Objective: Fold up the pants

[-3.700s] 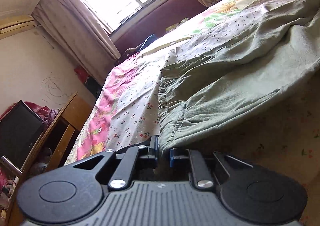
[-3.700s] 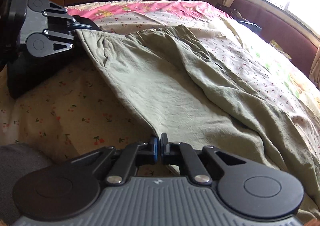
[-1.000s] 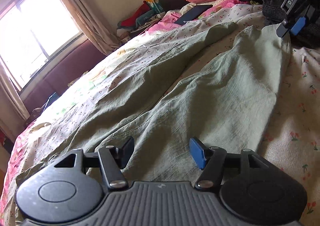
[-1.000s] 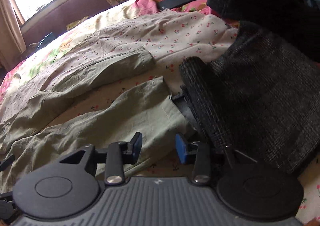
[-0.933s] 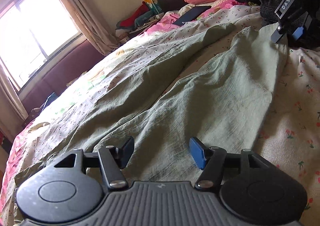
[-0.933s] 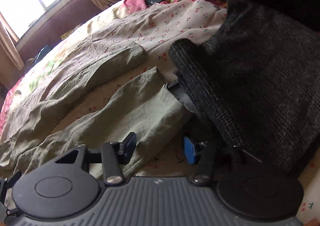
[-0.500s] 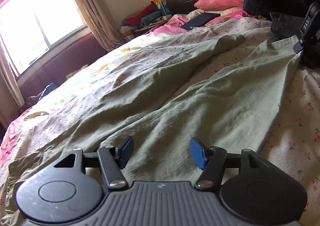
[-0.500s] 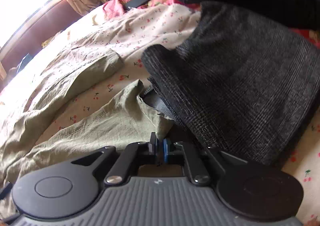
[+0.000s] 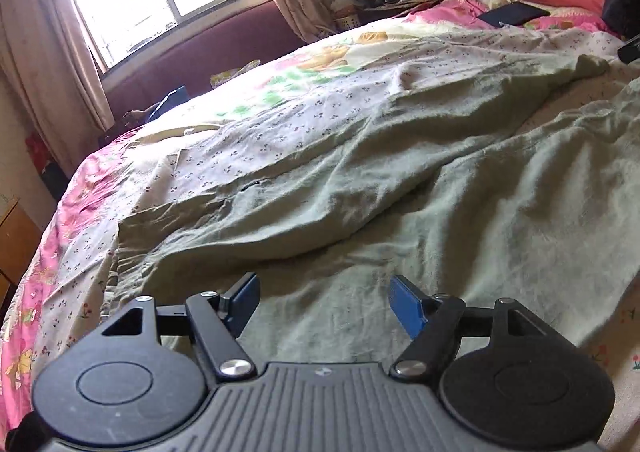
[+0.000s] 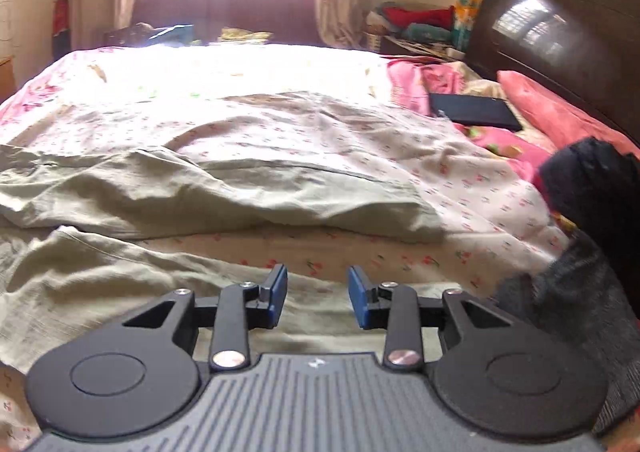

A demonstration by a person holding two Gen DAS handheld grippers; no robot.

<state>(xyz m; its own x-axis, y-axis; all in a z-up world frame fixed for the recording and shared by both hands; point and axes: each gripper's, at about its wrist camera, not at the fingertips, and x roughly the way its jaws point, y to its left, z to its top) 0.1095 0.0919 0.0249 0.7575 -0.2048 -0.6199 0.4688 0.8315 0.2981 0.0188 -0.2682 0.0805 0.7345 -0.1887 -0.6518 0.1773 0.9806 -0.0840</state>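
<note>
While both of our grippers hang over the bed, neither one grips anything. Our left gripper (image 9: 325, 304) has its jaws spread wide and widening further; the blue pads (image 9: 406, 308) stand well apart above the green pants (image 9: 360, 212), with only loose cloth showing behind the gap and nothing pinched between them. We cannot tell whether the fingertips brush the fabric or clear it.

Our right gripper (image 10: 317, 298) has its jaws parted more narrowly and also spreading; its blue pads (image 10: 357, 298) frame bare cloth and floral sheet (image 10: 460, 180), and nothing sits between them. It is released.

We see the pants lying flat across the floral sheet, the waistband toward the left in the left wrist view and the two legs running away to the right. In the right wrist view the nearer leg passes under our right gripper, while the farther leg lies beyond a strip of bare sheet. A dark knitted garment (image 10: 568, 300) rests just right of our right gripper.
</note>
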